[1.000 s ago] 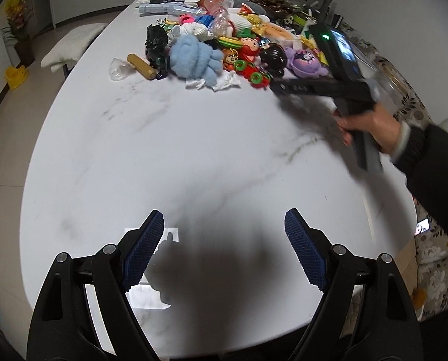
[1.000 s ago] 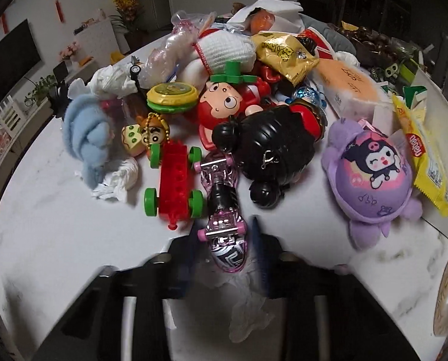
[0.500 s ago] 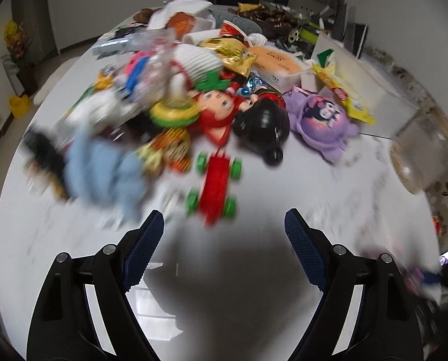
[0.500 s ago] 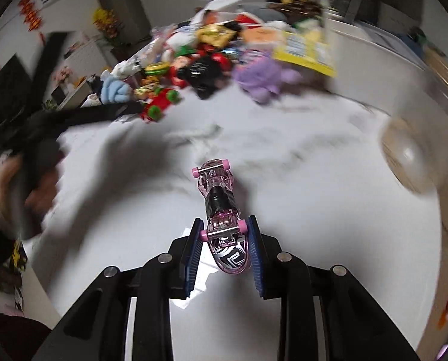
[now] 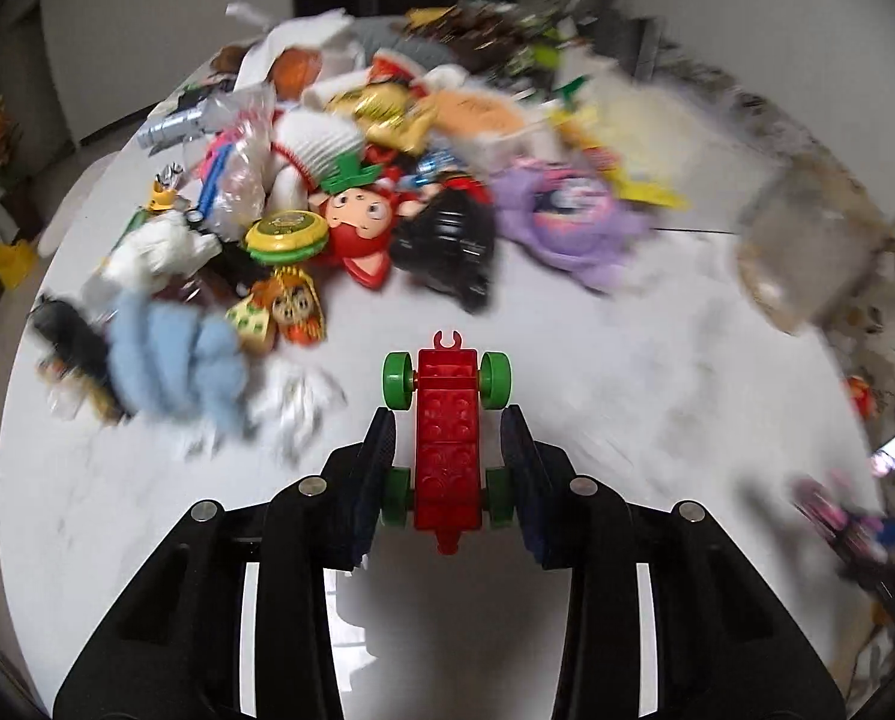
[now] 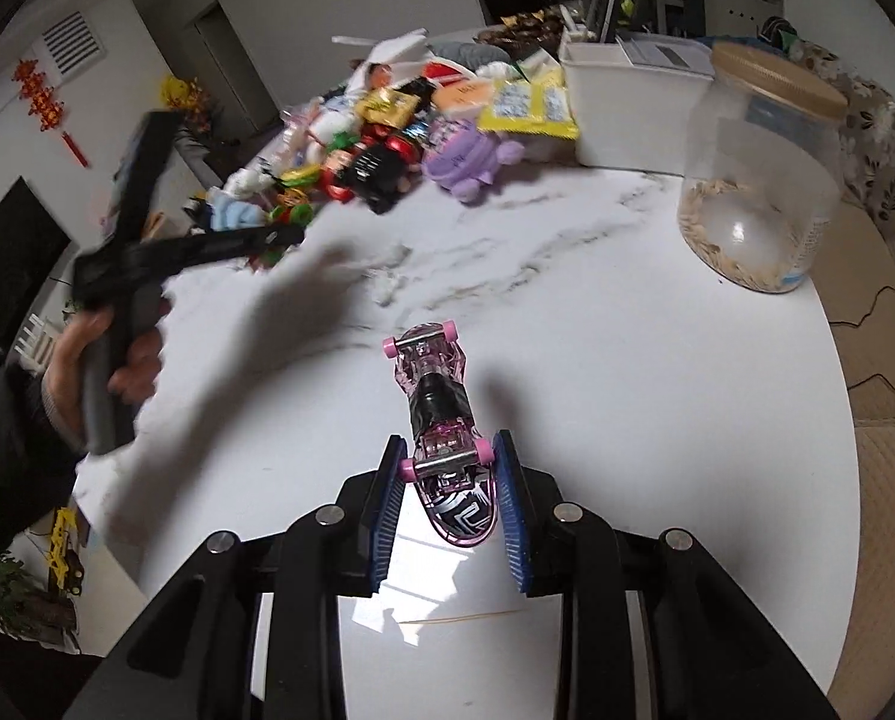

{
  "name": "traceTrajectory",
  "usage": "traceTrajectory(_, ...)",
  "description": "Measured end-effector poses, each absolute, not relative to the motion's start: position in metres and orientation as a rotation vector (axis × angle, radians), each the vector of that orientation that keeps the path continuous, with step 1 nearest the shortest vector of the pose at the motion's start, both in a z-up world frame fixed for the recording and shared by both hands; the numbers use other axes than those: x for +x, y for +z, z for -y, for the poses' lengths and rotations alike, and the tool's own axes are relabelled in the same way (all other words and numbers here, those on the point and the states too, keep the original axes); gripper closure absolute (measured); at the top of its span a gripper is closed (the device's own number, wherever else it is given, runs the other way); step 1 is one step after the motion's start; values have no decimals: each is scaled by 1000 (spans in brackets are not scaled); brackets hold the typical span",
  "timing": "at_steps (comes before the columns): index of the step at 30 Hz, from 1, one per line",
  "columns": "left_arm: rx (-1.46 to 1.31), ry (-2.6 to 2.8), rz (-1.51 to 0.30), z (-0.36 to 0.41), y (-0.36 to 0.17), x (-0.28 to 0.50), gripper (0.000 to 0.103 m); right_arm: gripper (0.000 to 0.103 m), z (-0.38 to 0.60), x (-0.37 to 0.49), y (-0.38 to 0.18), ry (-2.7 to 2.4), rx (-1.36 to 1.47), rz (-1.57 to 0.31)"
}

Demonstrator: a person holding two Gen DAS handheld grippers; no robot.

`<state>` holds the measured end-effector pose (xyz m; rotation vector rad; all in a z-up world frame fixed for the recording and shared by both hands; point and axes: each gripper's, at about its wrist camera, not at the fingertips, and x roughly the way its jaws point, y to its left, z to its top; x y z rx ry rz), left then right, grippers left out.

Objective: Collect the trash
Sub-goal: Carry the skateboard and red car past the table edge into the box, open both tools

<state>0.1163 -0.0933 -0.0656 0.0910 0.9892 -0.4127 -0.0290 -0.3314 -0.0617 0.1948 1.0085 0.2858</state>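
My left gripper [image 5: 447,465] is shut on a red toy car with green wheels [image 5: 447,420], gripping its rear wheels just in front of the pile of toys and trash [image 5: 351,192]. A crumpled white tissue [image 5: 297,402] lies left of the car beside a blue plush [image 5: 171,360]. My right gripper [image 6: 450,480] is shut on a pink toy skateboard [image 6: 441,414], held over the white marble table [image 6: 627,360], well back from the pile [image 6: 375,156]. The left gripper also shows at the left of the right wrist view [image 6: 207,246].
A glass jar with a wooden lid [image 6: 765,180] stands at the table's right edge, also blurred in the left wrist view [image 5: 807,252]. A white box [image 6: 627,102] sits behind it. A purple plush [image 5: 567,222] and black toy [image 5: 447,240] lie at the pile's front.
My left gripper swung to the pile and closed on the red toy car. My right gripper pulled back from the pile with the pink skateboard in it.
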Motion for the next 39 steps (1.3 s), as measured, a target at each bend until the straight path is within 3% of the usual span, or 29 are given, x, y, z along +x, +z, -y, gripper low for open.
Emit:
traceTrajectory(8,137,-564,-975,65,-13,-29,67,74,295,-87,-28,437,164,-1027)
traceTrajectory(18,281,-763,-1127,45,-35,-168,66,74,267,-193,-43,663,50,-1222)
traceTrajectory(21,314,-785,-1218,46,-65,-179,58,71,258,-202,-75,704,33,-1297)
traceTrajectory(22,329,-761,-1235,46,-76,-179,43,69,254,-201,-92,709,34,-1323)
traceTrajectory(23,330,-754,-1252,46,-85,-178,29,57,253,-200,-104,706,39,-1339)
traceTrajectory(24,323,-755,-1278,46,-95,-176,27,52,251,-198,-120,689,35,-1362)
traceTrajectory(28,281,-721,-1313,41,-102,-167,27,52,256,-196,-128,658,32,-1366)
traceTrajectory(34,225,-660,-1242,33,-77,-147,22,45,275,-172,-75,618,107,-1206)
traceTrajectory(39,173,-582,-1161,29,-54,-114,21,43,286,-101,-38,526,85,-1048)
